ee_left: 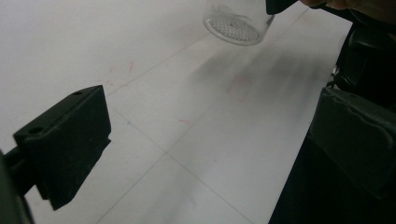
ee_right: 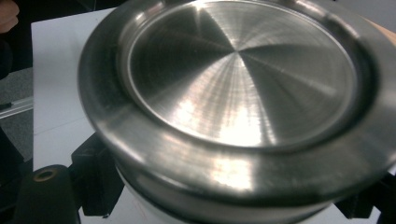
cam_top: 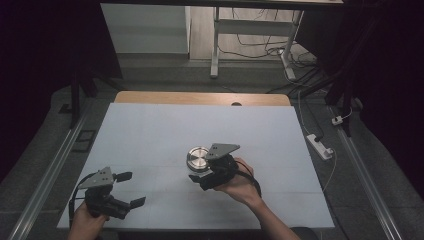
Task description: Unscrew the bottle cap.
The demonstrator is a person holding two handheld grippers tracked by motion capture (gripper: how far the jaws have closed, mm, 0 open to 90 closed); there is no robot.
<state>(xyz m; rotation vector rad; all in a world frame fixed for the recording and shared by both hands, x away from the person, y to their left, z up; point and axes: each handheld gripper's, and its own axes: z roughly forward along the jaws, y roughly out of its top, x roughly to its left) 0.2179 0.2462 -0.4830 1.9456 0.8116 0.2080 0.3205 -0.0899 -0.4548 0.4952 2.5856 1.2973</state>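
Jar with a steel lid stands upright, clamped by the right gripper – the left gripper, gaping empty, sits well apart – so right is nearer.

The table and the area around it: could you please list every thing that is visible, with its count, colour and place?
jar: one, clear body with a shiny steel lid, middle of the table, held by the right hand-held gripper
table: one, white top with a wooden far edge, centre of the high view
power strip: one, white, on the floor right of the table
desk frame: one, white legs, beyond the table
cables: several, dark, on the floor behind the table
left hand-held gripper: one, black, near left corner, jaws open
right hand-held gripper: one, black, shut on the jar
hands: two, at the near edge
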